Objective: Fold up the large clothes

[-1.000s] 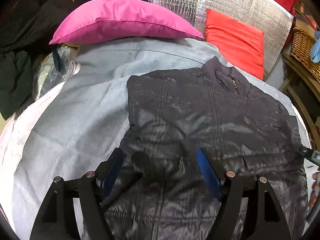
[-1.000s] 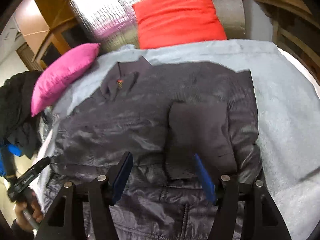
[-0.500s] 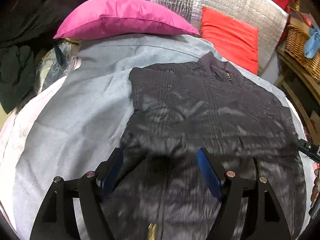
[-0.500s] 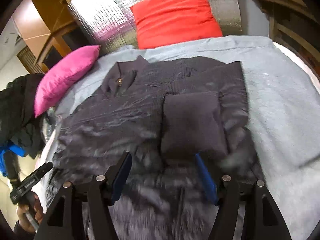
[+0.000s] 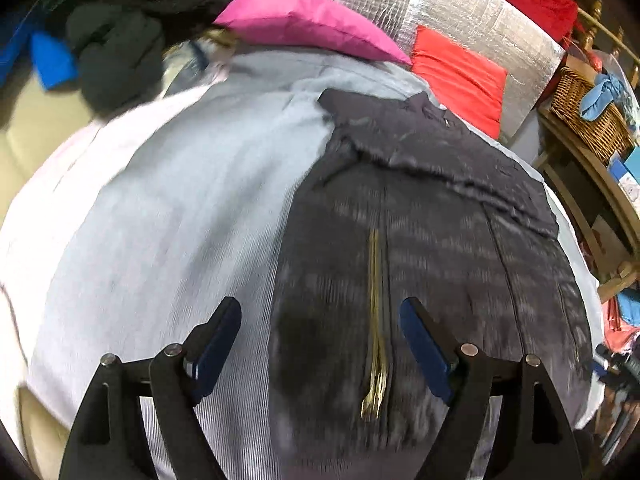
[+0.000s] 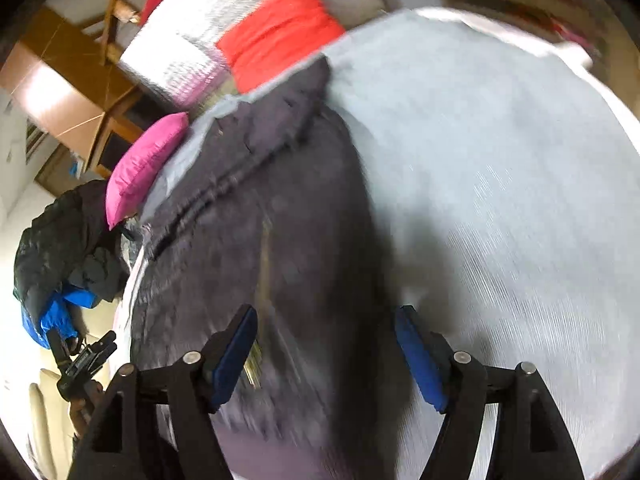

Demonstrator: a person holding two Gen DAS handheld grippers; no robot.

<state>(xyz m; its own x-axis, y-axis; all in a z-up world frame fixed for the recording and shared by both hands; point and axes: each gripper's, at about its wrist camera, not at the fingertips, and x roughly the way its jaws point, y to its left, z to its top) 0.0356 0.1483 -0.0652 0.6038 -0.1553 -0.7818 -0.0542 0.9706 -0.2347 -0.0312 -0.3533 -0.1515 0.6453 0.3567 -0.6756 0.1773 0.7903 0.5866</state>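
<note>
A dark quilted jacket point(image 5: 420, 220) lies flat on the pale grey bed cover point(image 5: 180, 208), collar at the far end, its gold zipper point(image 5: 376, 320) running toward me. My left gripper point(image 5: 320, 320) hovers over the jacket's near left edge, jaws opening, with nothing between its blue pads. In the right wrist view the jacket point(image 6: 260, 240) fills the left half, blurred. Over its near right edge hangs my right gripper point(image 6: 324, 320), jaws opening and empty. The left gripper point(image 6: 88, 360) shows at the lower left in a hand.
A pink pillow point(image 5: 304, 24), a red cushion point(image 5: 460, 76) and a silver foil panel point(image 5: 460, 8) stand at the bed's head. Dark clothes with a blue piece point(image 5: 112, 52) are piled at the left. A wicker basket point(image 5: 588, 120) sits on shelving at the right.
Both grippers have drawn back toward the jacket's near end and apart to its two sides. The zipper has come into the left view. The right view has rolled, and the folded sleeve is lost from it.
</note>
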